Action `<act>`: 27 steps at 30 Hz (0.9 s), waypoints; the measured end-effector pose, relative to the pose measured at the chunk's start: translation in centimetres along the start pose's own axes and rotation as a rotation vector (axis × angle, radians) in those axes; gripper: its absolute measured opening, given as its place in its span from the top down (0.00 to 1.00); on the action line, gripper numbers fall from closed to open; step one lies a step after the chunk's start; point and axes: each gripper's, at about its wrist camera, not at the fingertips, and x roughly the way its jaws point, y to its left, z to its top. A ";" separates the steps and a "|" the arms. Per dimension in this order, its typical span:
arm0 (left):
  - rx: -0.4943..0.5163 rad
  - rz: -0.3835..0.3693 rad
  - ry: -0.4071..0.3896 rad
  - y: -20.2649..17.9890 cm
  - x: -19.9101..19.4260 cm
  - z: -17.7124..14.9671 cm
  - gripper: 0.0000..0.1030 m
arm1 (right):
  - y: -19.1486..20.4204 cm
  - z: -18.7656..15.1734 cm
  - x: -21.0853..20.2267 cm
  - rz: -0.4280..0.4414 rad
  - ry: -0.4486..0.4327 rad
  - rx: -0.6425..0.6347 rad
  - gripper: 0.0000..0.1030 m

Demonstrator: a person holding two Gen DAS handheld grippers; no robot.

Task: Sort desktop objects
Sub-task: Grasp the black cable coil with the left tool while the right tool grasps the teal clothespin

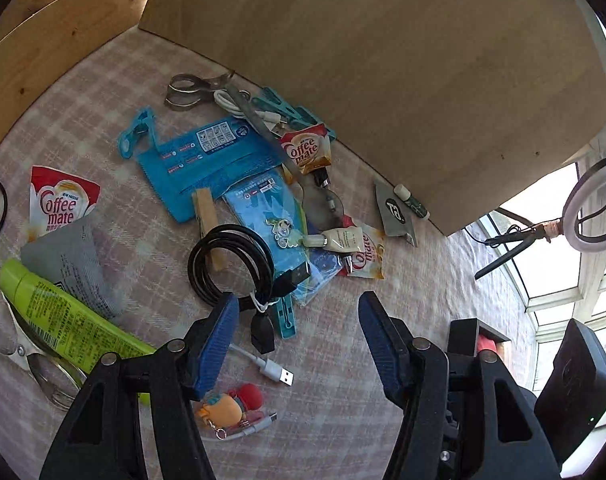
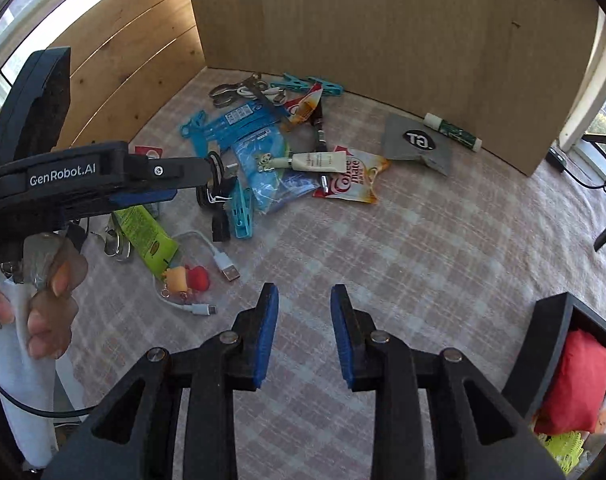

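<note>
Checked cloth (image 1: 343,360), scissors (image 1: 43,368) half-hidden under tube (image 1: 63,316)

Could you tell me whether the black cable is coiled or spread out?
Coiled: the black cable lies in a tight loop, tied with a white tie.

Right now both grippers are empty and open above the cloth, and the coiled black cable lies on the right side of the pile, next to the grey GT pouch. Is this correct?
One thing is wrong. The black cable lies on the pile's left side, by the left gripper, far from the grey GT pouch; the right wrist view shows it. The right gripper is also empty and open above the cloth.
</note>
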 end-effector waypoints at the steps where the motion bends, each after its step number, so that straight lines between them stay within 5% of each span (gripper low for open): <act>1: -0.007 0.009 0.003 0.0 0.4 0.2 0.41 | 0.4 0.4 0.7 0.008 0.003 -0.004 0.74; 12: -0.055 0.043 0.056 -0.3 3.9 1.8 0.40 | 1.8 3.2 5.4 0.089 0.051 0.015 0.74; 15: -0.052 0.068 0.064 -0.1 4.6 2.0 0.44 | 1.9 3.5 6.4 0.102 0.067 0.022 0.74; 18: -0.091 0.046 0.088 0.6 5.2 2.1 0.65 | 2.2 3.7 7.2 0.113 0.080 0.021 0.74; 27: -0.125 0.017 0.062 2.7 4.1 2.4 0.68 | 2.8 4.4 9.1 0.118 0.093 0.024 0.76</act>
